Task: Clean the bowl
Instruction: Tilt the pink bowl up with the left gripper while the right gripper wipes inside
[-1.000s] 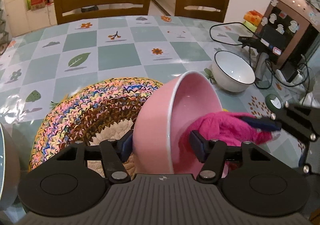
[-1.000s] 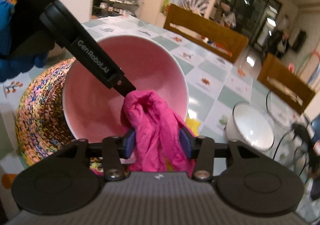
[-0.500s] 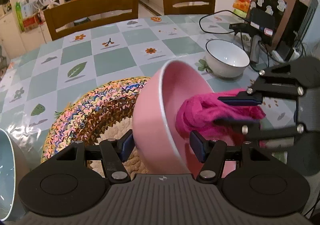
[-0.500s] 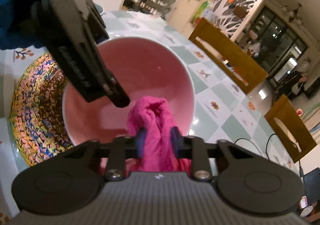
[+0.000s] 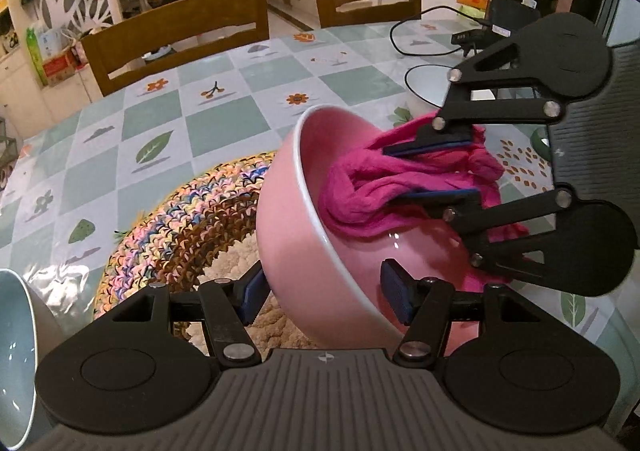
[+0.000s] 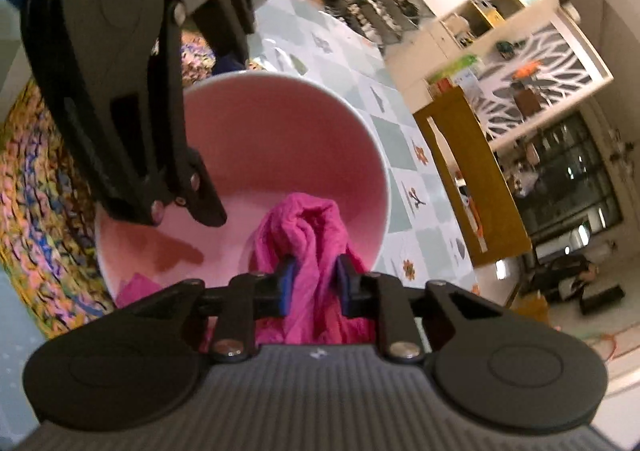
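Observation:
A pink bowl hangs tipped on its side above a woven mat, its opening turned to the right. My left gripper is shut on the bowl's wall, one pad outside and one inside. A magenta cloth lies bunched against the bowl's inner wall. From the right, my right gripper reaches into the bowl with the cloth pinched between its blue pads; its jaws are opening slightly. In the right wrist view the cloth fills the right gripper, and a left finger rests inside the bowl.
A multicoloured woven mat lies under the bowl on the checked tablecloth. A white bowl stands behind the right gripper, near black cables. A grey-blue bowl sits at the left edge. Two wooden chairs line the far side.
The right gripper has rolled about a quarter turn and closed tighter on the cloth, dragging it round the bowl's inside. The left gripper has rolled a little with the bowl.

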A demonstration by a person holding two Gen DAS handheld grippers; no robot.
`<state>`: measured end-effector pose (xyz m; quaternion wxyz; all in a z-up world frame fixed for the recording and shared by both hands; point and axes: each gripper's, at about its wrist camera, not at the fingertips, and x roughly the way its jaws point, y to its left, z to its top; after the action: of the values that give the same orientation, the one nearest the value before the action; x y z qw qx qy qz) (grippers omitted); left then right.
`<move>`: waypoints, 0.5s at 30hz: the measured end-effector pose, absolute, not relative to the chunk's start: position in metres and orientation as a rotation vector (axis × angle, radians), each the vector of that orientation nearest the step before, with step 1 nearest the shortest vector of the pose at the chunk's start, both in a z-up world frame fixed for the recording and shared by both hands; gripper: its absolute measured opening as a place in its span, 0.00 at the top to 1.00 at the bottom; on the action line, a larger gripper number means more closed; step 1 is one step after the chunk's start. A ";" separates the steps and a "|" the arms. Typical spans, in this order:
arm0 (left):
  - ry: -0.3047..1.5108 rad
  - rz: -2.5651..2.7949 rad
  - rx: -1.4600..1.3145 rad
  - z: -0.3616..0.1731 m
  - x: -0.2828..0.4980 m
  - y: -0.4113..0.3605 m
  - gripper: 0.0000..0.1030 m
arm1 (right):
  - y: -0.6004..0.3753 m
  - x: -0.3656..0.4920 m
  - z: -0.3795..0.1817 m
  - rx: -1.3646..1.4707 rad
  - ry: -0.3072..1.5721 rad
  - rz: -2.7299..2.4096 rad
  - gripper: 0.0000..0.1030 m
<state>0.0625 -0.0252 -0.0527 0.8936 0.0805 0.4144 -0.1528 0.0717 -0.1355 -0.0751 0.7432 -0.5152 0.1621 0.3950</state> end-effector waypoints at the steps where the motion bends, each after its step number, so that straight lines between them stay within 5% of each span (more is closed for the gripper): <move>1: 0.860 -0.318 0.167 -0.053 0.063 -0.025 0.39 | -0.135 0.074 -0.075 -1.137 0.353 0.873 0.78; 15: 0.857 -0.359 0.155 -0.050 0.065 -0.024 0.38 | -0.132 0.103 -0.080 -1.047 0.545 0.911 0.79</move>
<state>0.0646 -0.0237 -0.0496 0.8911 0.0747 0.4129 -0.1727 0.1031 -0.1322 -0.0797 0.7347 -0.4762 0.2481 0.4145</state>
